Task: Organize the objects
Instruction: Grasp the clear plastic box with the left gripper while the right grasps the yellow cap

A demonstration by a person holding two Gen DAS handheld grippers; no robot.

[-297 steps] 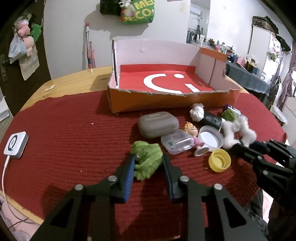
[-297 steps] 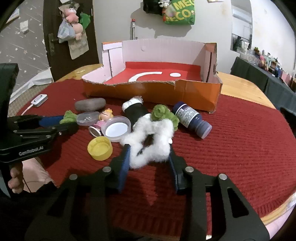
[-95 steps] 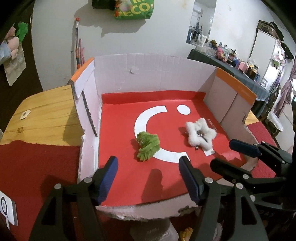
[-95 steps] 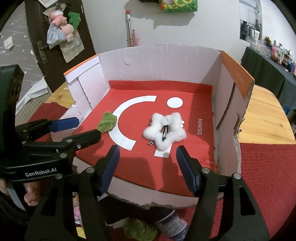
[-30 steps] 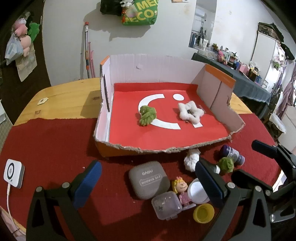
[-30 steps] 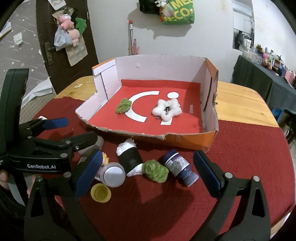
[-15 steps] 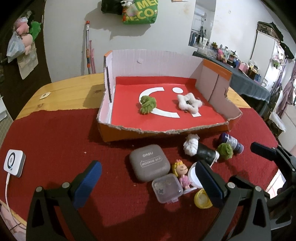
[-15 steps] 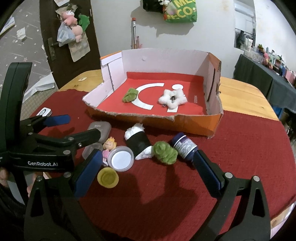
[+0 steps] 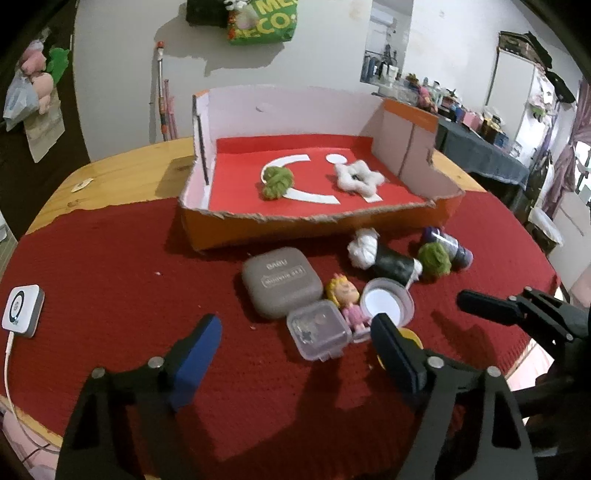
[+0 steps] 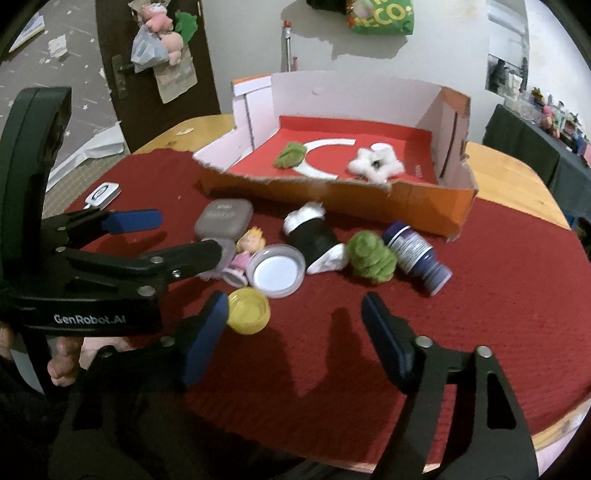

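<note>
Two grippers over red-cloth table [image 9: 110, 258], both w/ jaws closing, nothing between pads. Left gripper [image 9: 295, 354] just short of clear case [image 9: 318, 334]; right gripper [image 10: 293, 334] near yellow cap [image 10: 248, 310]. Ref = orange box [image 9: 314, 230]: green pom [image 9: 277, 182] + white star [image 9: 358, 177] inside; grey case [image 9: 281, 286], doll [image 9: 345, 295], bottle [image 10: 417, 254] in front of box.

A lived-in home: a round wooden tabletop [image 9: 122, 177] under a red knitted cloth [image 9: 110, 258], plush toys [image 10: 162, 33] hanging on a dark door [image 10: 122, 66], a cluttered side table [image 9: 476, 147] beyond.
</note>
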